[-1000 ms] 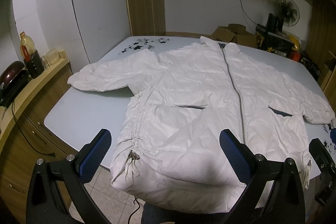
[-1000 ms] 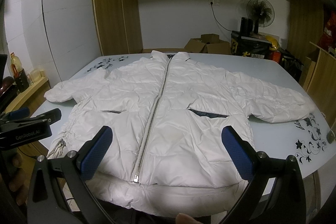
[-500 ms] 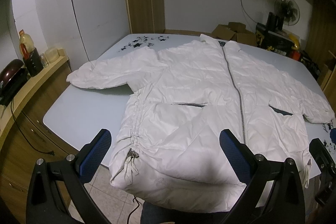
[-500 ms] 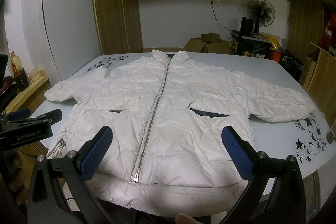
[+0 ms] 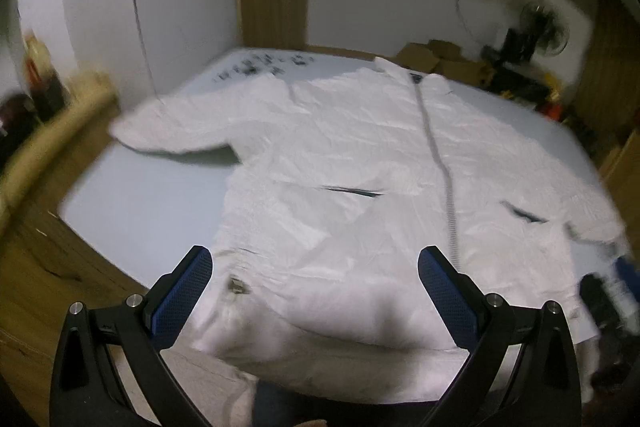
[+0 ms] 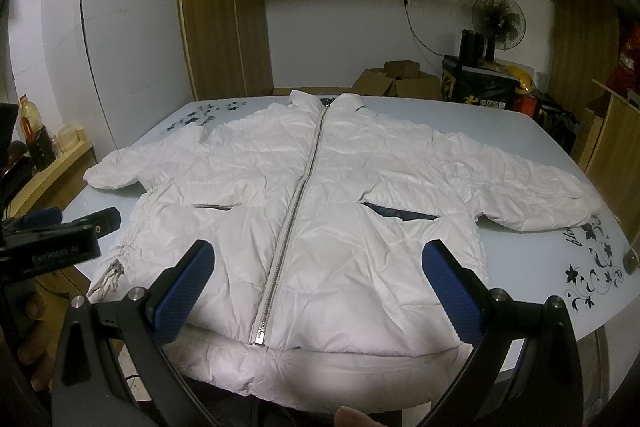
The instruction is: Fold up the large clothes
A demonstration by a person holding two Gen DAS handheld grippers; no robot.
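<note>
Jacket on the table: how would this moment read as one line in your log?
stage: pre-fold | white jacket: flat, zipped, sleeves spread | table | left gripper: open, empty | right gripper: open, empty

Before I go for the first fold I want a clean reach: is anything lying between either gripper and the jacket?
Nothing visible. The jacket lies flat and zipped on the table, hem at the near edge, directly ahead of the open right gripper and the open left gripper. The left view is blurred, but shows only jacket ahead.
</note>
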